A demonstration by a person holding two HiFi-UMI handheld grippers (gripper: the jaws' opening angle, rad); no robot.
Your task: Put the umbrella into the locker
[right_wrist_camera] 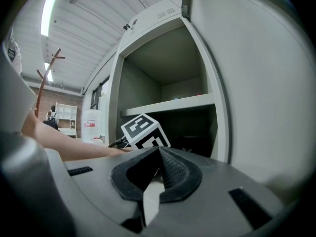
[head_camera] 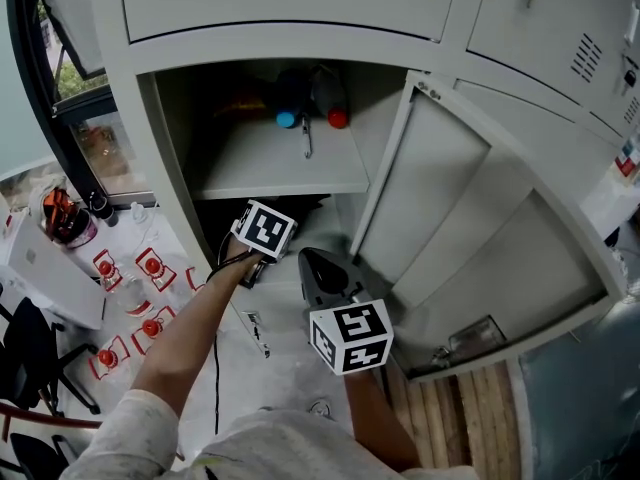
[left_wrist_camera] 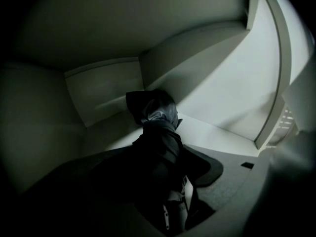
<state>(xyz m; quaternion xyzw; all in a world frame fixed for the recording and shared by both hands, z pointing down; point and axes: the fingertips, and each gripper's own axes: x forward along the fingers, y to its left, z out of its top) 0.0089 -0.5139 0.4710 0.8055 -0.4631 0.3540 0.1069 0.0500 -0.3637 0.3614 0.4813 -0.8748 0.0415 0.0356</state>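
Left arm (head_camera: pixel 185 338) was bare and stretched from bottom left up to the locker (head_camera: pixel 130 38), wrist at the mouth of the lower compartment. The left gripper (left_wrist_camera: pixel 153 162) pointed down and in, with its marker cube (head_camera: pixel 265 230) on top. Right forearm (head_camera: pixel 375 418) came up from bottom centre and held the right gripper (right_wrist_camera: pixel 159 156) about level, just outside the opening beside the door (head_camera: pixel 470 228). Its cube (head_camera: pixel 350 336) faced the camera.

Left jaws were spread wide. The umbrella (left_wrist_camera: pixel 155 125) ran between them, and a light gap showed on the right side, so probably released, not gripped; the view was very dark. Right jaws were clenched tip to tip with nothing in them.

The umbrella was black and folded. It was inside the lower compartment under the shelf (head_camera: pixel 275 168), with its far end toward the back corner.

Counts:
- 1 umbrella
- 2 grippers
- 2 marker cubes
- 1 open locker door
- 1 shelf
- 2 dark items on the shelf, one with a blue end (head_camera: pixel 286 118) and one with a red end (head_camera: pixel 338 118)
- 1 small thin thing (head_camera: pixel 307 138) hanging below them
- At least 4 white cards with red spots (head_camera: pixel 152 266) on the table (head_camera: pixel 215 368) at left

In the head view the lower compartment was black, with the left jaws and the umbrella hidden behind the cube. The shelf items were too dark to name. Both upper arms were cut off by the shirt at the bottom edge. The near end of the umbrella was lost in shadow in the left gripper view. A coat stand (right_wrist_camera: pixel 43 78) and a big water jug (right_wrist_camera: pixel 90 125) showed far off in the right gripper view.
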